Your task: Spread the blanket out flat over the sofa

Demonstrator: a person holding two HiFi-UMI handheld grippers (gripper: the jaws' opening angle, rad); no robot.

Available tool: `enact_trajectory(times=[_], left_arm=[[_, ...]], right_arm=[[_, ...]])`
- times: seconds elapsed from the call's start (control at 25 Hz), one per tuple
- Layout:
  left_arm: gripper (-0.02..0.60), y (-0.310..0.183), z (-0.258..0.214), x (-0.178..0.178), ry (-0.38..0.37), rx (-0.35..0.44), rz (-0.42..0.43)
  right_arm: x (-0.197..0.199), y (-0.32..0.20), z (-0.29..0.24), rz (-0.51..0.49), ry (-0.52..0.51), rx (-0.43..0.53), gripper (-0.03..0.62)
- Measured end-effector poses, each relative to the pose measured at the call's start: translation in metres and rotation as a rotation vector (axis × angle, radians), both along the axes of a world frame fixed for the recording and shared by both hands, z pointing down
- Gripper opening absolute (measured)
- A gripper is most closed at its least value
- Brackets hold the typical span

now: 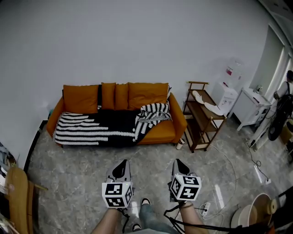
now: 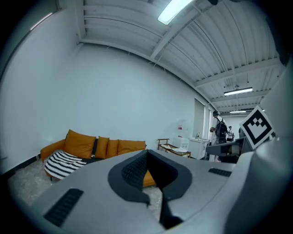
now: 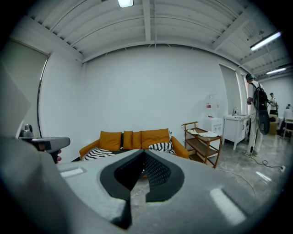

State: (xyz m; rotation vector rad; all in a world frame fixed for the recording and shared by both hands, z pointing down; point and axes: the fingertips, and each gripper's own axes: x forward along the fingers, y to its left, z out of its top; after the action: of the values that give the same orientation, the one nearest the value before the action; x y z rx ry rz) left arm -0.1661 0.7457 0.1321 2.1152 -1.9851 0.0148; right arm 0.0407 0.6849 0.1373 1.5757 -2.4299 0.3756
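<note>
Grey stone floor (image 1: 68, 169) separates me from the orange fabric sofa (image 1: 147, 96), where the black-and-white striped blanket (image 1: 91, 127) lies across the seat, bunched at right. My left gripper (image 1: 122, 164) and right gripper (image 1: 179, 163) are both closed, empty.

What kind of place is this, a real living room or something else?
Probably a living-room corner staged inside a larger workspace: an orange sofa with a striped blanket and a wooden shelf rack stand on a marble-look floor, but the ceiling is bare beams with strip lights.
</note>
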Motion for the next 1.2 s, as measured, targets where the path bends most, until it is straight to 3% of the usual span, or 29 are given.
enact_trajectory(times=[0.44, 1.2], left_arm=[[0.003, -0.084, -0.001, -0.030, -0.006, -0.011, -0.051], [0.003, -0.260, -0.017, -0.044, -0.047, 0.014, -0.092]], right_arm=[[-0.030, -0.091, -0.003, -0.040, -0.003, -0.001, 0.005], [-0.044, -0.277, -0.009, -0.088, -0.020, 0.008, 0.005]])
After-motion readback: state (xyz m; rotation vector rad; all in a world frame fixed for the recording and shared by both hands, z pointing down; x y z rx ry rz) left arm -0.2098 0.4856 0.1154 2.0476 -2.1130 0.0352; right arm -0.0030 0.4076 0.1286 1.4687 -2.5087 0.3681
